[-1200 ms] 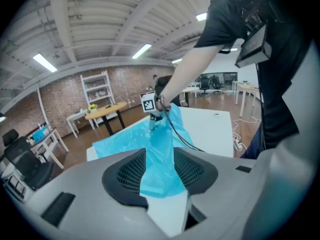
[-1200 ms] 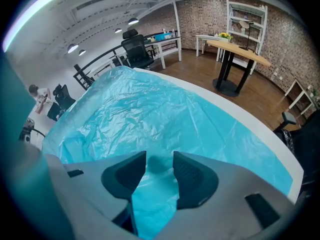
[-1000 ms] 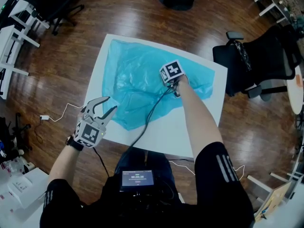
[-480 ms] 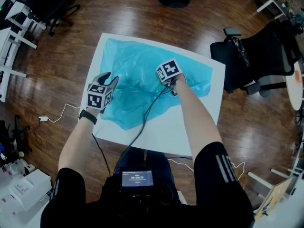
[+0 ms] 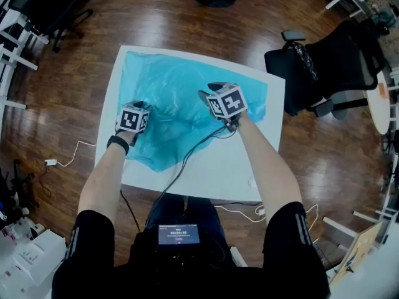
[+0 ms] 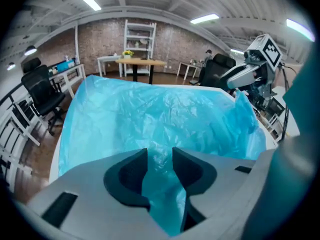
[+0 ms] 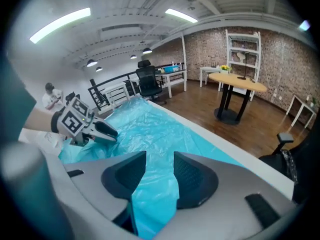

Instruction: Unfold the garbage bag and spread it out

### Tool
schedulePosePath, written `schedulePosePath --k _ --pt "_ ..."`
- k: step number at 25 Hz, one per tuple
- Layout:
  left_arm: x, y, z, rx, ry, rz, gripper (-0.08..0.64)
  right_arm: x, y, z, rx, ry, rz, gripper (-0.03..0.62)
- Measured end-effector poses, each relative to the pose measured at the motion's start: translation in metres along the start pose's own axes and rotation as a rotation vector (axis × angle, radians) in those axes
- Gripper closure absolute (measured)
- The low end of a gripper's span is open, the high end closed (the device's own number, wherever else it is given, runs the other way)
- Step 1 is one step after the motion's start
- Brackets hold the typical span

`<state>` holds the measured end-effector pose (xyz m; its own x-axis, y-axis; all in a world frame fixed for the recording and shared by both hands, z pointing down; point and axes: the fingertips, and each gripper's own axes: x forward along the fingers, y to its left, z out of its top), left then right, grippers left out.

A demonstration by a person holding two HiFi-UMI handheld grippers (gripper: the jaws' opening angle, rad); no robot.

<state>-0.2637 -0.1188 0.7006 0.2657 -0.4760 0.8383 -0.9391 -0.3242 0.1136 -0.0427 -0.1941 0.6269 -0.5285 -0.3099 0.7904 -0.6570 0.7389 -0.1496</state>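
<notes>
Gripping a pinch of thin blue film, the left tongs [image 6: 160, 156] are clenched on the garbage bag [image 5: 181, 86] near its left front edge, where the plastic bunches up between the pads. The bag lies wrinkled and mostly flat across the white surface [image 5: 218, 167], covering its far and middle parts, while a strip nearest the person stays bare. Its mouth and inside cannot be made out. A dark cable [image 5: 187, 154] trails over the bag's near edge. Farther right, the right tongs [image 7: 160, 159] are likewise clenched on a fold of the film, which rises slightly toward them. Both marker cubes show black-and-white square patterns. A small screen [image 5: 179, 234] at the person's chest carries text too small to read. A black office chair [image 5: 324, 61] stands on the wooden floor [image 5: 75, 55], right of the surface.
</notes>
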Motion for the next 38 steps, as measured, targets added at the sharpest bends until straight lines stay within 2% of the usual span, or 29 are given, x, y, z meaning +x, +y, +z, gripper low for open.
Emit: schedulePosePath --k 3,5,13,17,19,24,27,32,34,36,38 --pt "0.002 0.001 0.001 0.009 0.0 0.005 0.393 -0.038 -0.007 -0.019 -0.04 -0.033 -0.055 0.39" --pt "0.002 0.002 0.002 0.012 0.003 0.008 0.393 -0.059 -0.018 -0.04 -0.016 -0.039 -0.102 0.39" --pt "0.003 0.003 0.005 0.038 0.008 0.022 0.399 -0.121 -0.04 -0.126 0.244 -0.07 -0.224 0.39" --pt "0.003 0.005 0.006 0.033 0.001 0.028 0.399 -0.121 -0.036 -0.162 0.565 -0.131 -0.195 0.385" --pt "0.003 0.004 0.006 0.033 0.001 0.025 0.399 -0.119 -0.038 -0.175 0.696 -0.167 -0.18 0.371" --pt "0.005 0.003 0.006 0.037 0.004 0.023 0.399 -0.109 -0.051 -0.194 0.88 -0.245 -0.145 0.371" --pt "0.004 0.003 0.006 0.038 0.003 0.027 0.399 -0.103 -0.058 -0.195 0.947 -0.305 -0.113 0.373" --pt "0.004 0.003 0.006 0.037 0.007 0.027 0.399 -0.091 -0.065 -0.205 1.004 -0.314 -0.099 0.388" --pt "0.004 0.003 0.007 0.039 0.008 0.027 0.399 -0.09 -0.067 -0.203 1.032 -0.354 -0.079 0.458" --pt "0.005 0.003 0.007 0.039 0.01 0.028 0.399 -0.09 -0.067 -0.201 1.045 -0.387 -0.062 0.484" --pt "0.006 0.004 0.007 0.037 0.01 0.029 0.399 -0.09 -0.066 -0.199 1.043 -0.409 -0.051 0.557"
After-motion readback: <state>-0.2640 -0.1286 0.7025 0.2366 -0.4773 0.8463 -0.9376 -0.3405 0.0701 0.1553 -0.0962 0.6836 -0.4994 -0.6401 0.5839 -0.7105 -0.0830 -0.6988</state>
